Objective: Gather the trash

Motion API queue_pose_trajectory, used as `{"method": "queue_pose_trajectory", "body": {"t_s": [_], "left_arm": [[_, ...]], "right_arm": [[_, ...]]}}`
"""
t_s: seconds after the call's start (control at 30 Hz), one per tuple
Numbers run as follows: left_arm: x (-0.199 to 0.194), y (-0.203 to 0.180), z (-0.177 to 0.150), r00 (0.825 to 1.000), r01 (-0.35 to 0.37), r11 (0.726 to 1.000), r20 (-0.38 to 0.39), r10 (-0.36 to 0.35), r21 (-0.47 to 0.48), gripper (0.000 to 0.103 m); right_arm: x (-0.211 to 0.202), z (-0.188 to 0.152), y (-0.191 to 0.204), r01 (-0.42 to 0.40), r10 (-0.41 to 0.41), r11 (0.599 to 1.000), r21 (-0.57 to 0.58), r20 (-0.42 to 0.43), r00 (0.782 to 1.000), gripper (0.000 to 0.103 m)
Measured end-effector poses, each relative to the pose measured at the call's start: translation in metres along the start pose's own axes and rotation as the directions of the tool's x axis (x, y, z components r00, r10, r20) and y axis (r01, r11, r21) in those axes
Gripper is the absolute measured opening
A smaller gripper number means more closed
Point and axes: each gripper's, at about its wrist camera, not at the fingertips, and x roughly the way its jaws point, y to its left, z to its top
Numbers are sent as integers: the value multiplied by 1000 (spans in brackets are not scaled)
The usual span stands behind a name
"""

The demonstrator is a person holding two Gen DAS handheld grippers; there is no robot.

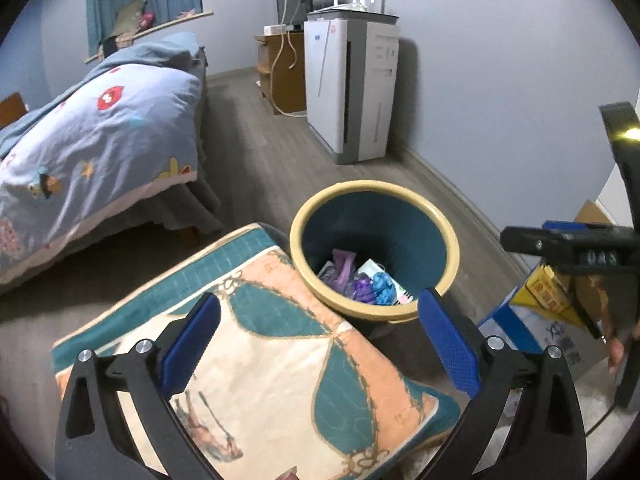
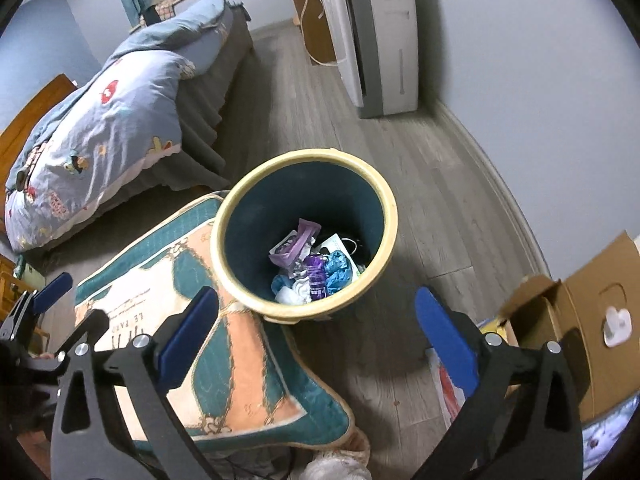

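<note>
A round bin with a cream rim (image 1: 454,236) (image 2: 394,216) and dark teal inside stands on the wood floor. It holds crumpled trash (image 1: 366,282) (image 2: 310,266): purple, blue and white wrappers. My left gripper (image 1: 320,338) is open and empty, above a patterned cushion just left of the bin. My right gripper (image 2: 316,332) is open and empty, hovering over the bin's near rim. The right gripper also shows at the right edge of the left wrist view (image 1: 568,246). The left gripper shows at the left edge of the right wrist view (image 2: 36,308).
A teal and peach cushion (image 1: 256,360) (image 2: 236,360) lies against the bin. A bed with a blue quilt (image 1: 100,128) (image 2: 100,128) is at left. A white appliance (image 1: 352,84) (image 2: 376,36) stands by the wall. Open cardboard boxes (image 2: 580,332) (image 1: 548,312) are at right.
</note>
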Motion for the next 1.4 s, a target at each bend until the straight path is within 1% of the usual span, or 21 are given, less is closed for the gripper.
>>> {"method": "queue_pose_trajectory", "body": {"t_s": [0.07,0.17,0.23,0.3,0.53,1.4], "left_arm": [[-5,2,0,1000,-29,999,4,29,-21,98],[-6,7,-4,998,-65,998,13,66,-21,98],[-5,9,-7,996,-89,996,6,89,-30,98],[-4,13,-9,995,-97,994,-1,97,-45,98],[-1,23,-12,994,-107,991,-25,106,-74,98],[1,23,-13,993,-112,991,-36,110,-77,98]], "right_arm": [[-5,-5,6,11,-11,1000,-19,14,1000,97],[-9,-7,14,50,-48,997,-60,36,998,97],[-8,-9,19,57,-55,996,-74,35,998,97],[-7,-9,23,57,-55,995,-85,34,998,97],[-7,-13,35,79,-72,988,-135,52,996,97],[-5,-12,32,87,-82,989,-117,46,996,97]]}}
